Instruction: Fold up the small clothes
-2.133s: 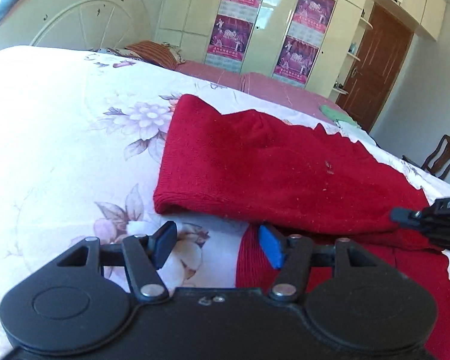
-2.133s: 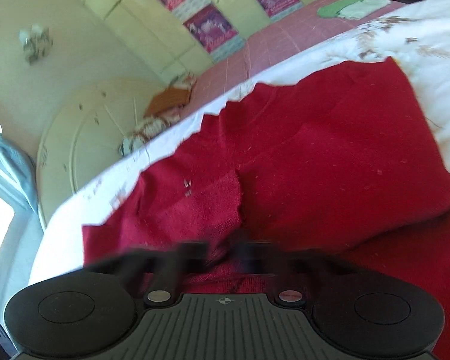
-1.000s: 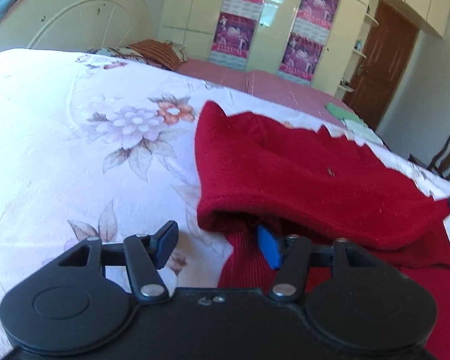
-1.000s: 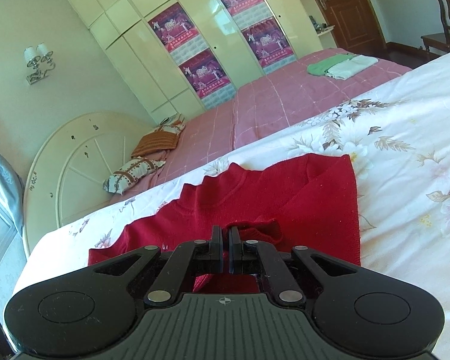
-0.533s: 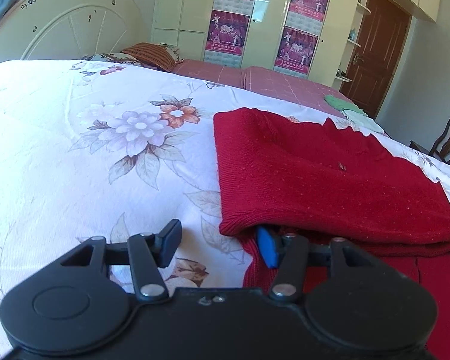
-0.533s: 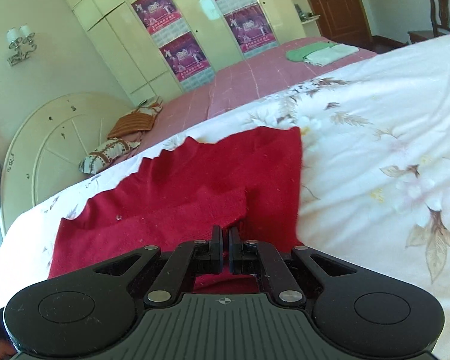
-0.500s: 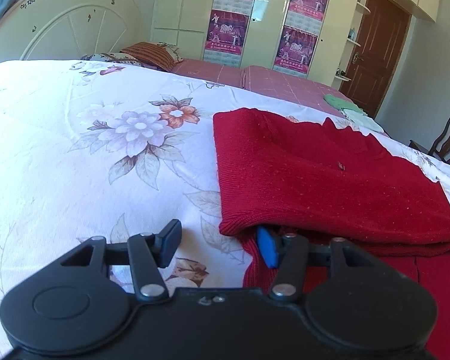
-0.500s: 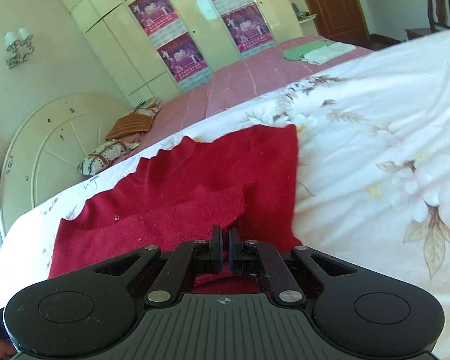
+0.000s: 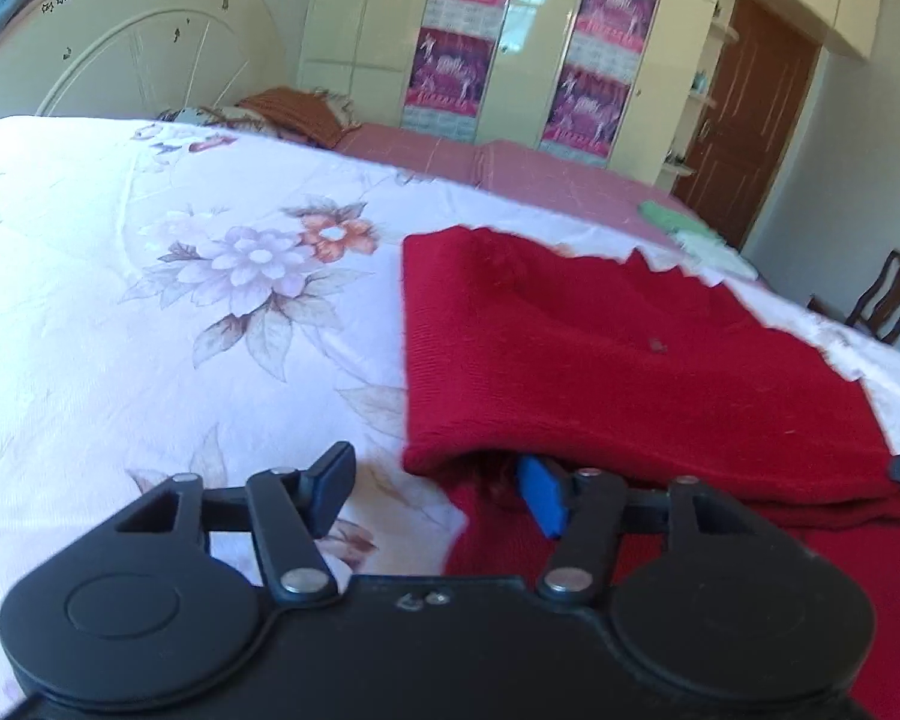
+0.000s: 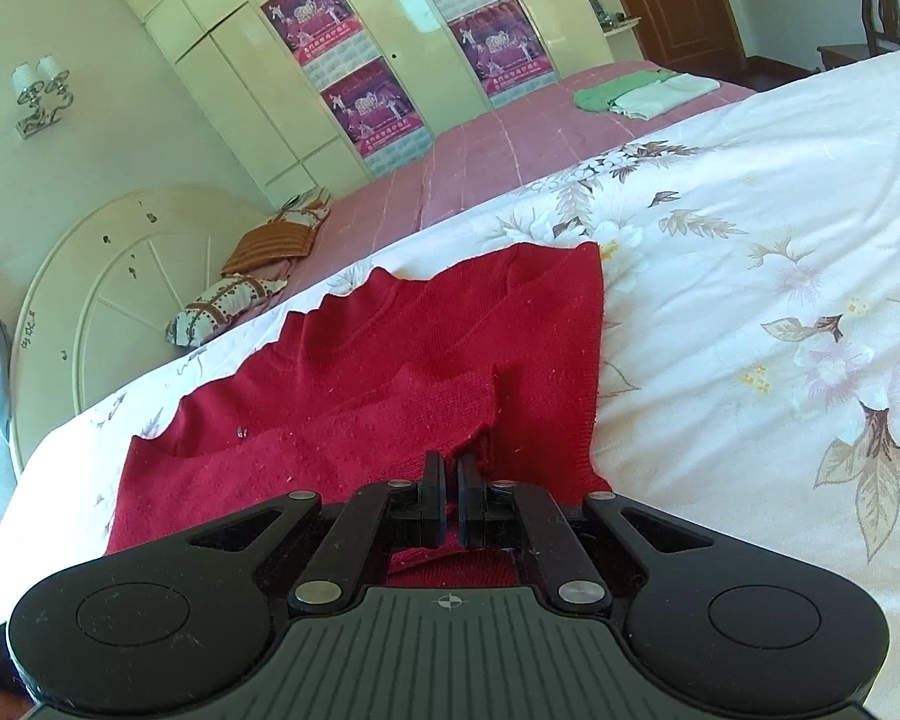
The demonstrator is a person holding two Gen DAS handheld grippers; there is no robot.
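A red knitted garment [image 9: 618,360] lies folded over itself on the white floral bedspread [image 9: 150,312]. My left gripper [image 9: 432,492] is open at the fold's near left corner, its blue right pad [image 9: 540,495] tucked under the folded edge. In the right wrist view the red garment [image 10: 390,372] lies flat, and my right gripper [image 10: 450,474] is shut on the near edge of its upper layer, low over the cloth.
A second bed with a pink cover [image 10: 510,150] lies beyond, with folded green and white clothes [image 10: 642,93] and pillows [image 10: 240,288]. A round cream headboard [image 9: 138,60], wardrobes [image 9: 510,48], a brown door [image 9: 744,120] and a wooden chair [image 9: 888,294] stand further off.
The right gripper carried the garment's edge across and down, laying the fold flat. The left gripper stayed open at the fold's corner; in the last half second little moved.
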